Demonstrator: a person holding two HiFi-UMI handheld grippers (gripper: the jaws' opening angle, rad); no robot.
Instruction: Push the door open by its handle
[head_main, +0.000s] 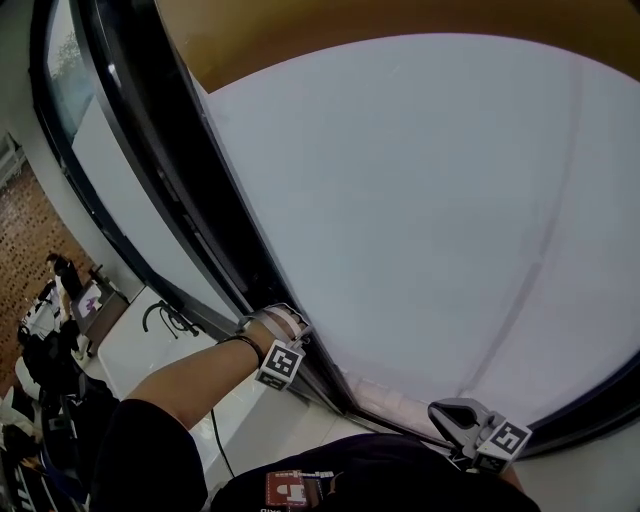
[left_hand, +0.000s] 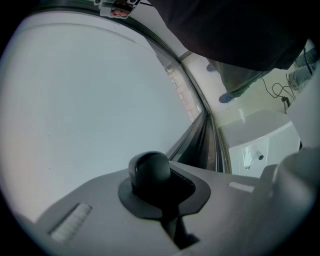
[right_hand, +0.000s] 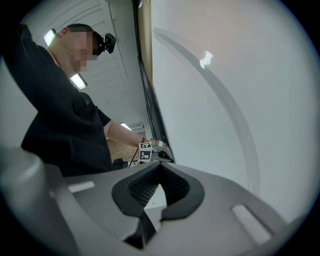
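Observation:
A large frosted glass door (head_main: 420, 200) in a black frame (head_main: 190, 210) fills the head view. My left gripper (head_main: 285, 330) is at the door's edge beside the frame. In the left gripper view it (left_hand: 160, 200) is shut around a dark rounded door handle (left_hand: 150, 172), which sits in the hollow between its pads. My right gripper (head_main: 470, 425) hangs low at the right, close to the glass. The right gripper view shows it (right_hand: 150, 212) shut and empty, with the left gripper (right_hand: 152, 152) beyond it at the frame.
White floor tiles (head_main: 260, 420) lie below the door, with a thin black cable (head_main: 215, 430) on them. Far left, a person (head_main: 60, 275) stands among dark objects on brick paving (head_main: 25, 230). My dark sleeve (head_main: 150, 450) fills the bottom.

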